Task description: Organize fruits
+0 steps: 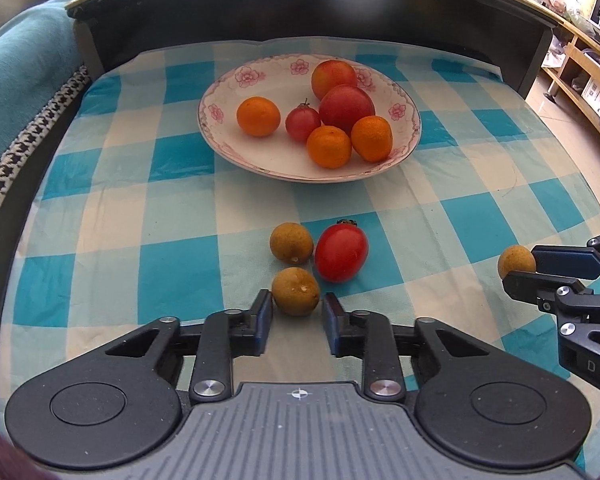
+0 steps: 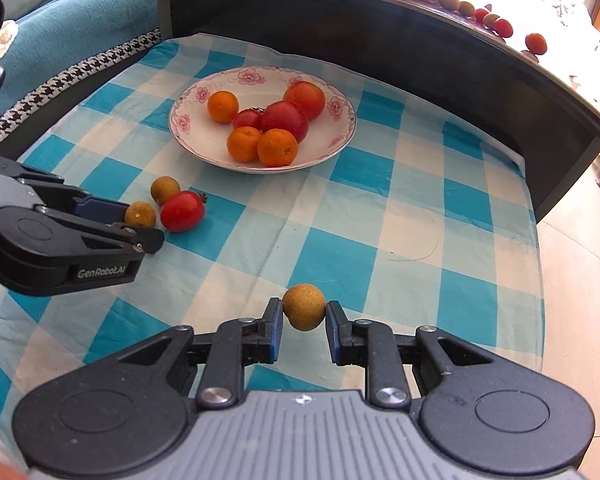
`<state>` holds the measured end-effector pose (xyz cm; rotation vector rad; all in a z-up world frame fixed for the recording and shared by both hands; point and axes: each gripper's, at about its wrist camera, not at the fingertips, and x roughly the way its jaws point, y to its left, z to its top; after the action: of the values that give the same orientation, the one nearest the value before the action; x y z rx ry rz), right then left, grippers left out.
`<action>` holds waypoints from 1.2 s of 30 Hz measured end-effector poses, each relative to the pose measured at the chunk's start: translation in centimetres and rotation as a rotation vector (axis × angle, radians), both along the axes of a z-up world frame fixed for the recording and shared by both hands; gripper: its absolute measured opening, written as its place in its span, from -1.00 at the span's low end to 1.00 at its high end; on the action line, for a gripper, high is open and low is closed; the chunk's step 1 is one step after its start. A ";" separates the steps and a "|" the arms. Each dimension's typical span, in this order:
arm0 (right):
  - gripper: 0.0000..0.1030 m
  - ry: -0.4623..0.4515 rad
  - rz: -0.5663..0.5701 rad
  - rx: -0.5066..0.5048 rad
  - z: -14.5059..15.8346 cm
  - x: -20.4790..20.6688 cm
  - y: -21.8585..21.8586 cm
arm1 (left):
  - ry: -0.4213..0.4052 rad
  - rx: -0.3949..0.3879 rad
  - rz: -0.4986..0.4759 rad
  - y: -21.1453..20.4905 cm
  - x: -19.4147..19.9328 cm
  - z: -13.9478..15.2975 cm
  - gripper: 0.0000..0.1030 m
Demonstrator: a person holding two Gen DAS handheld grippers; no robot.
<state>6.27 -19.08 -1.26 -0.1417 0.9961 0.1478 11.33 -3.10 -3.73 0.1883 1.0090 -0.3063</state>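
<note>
Left hand-held gripper (image 1: 297, 306): I'm clamped on near longan (image 1: 295, 291).
Right hand-held gripper (image 2: 303, 314): I grip another longan (image 2: 304, 306).
Risk: the round fruit could squirt out; the tomato (image 1: 341, 253) could get nudged.

The checked tablecloth (image 1: 148, 208) looks like thin woven cloth, matt and slightly wrinkled. The plate (image 1: 236, 152) on it looks like glazed ceramic, smooth and glossy, with a printed pink flower rim. The longans (image 1: 295, 297) have a dull, rough, finely speckled brown skin, while the loose tomato (image 1: 341, 253) is smooth and shiny (it carries a bright highlight). The oranges (image 1: 258, 116) show a pebbled, faintly waxy peel. The left gripper (image 1: 297, 307) and right gripper (image 2: 303, 312) look like matt black plastic with bright metal pivot pins and blue rubbery pads (image 2: 276, 330). The cabinet (image 1: 300, 12) behind has a dark, polished front.
</note>
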 end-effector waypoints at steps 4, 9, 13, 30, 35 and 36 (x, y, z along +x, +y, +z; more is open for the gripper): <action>-0.52 0.017 -0.022 0.062 0.3 0.3 -0.4 | 0.018 -0.037 0.018 0.9 -0.1 0.1 -0.38; -0.52 0.019 -0.028 0.087 0.5 0.3 -0.4 | 0.018 -0.071 0.037 1.8 -0.1 0.7 -0.38; -0.52 0.021 -0.022 0.109 0.6 0.4 -0.3 | 0.019 -0.070 0.033 2.0 -0.5 0.8 -0.38; -0.52 -0.012 0.008 0.046 0.5 0.2 0.8 | 0.015 -0.026 -0.045 0.5 -1.9 0.6 -0.38; -0.52 -0.012 0.006 0.042 0.4 0.3 0.9 | 0.002 -0.037 -0.047 0.3 -1.9 1.1 -0.38; -0.52 -0.012 0.006 0.044 0.5 0.3 0.9 | -0.001 -0.039 -0.048 0.2 -1.9 1.3 -0.38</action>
<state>6.62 -18.16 -0.80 -0.1053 0.9796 0.1738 9.46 -2.86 -2.43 0.1770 0.9976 -0.3691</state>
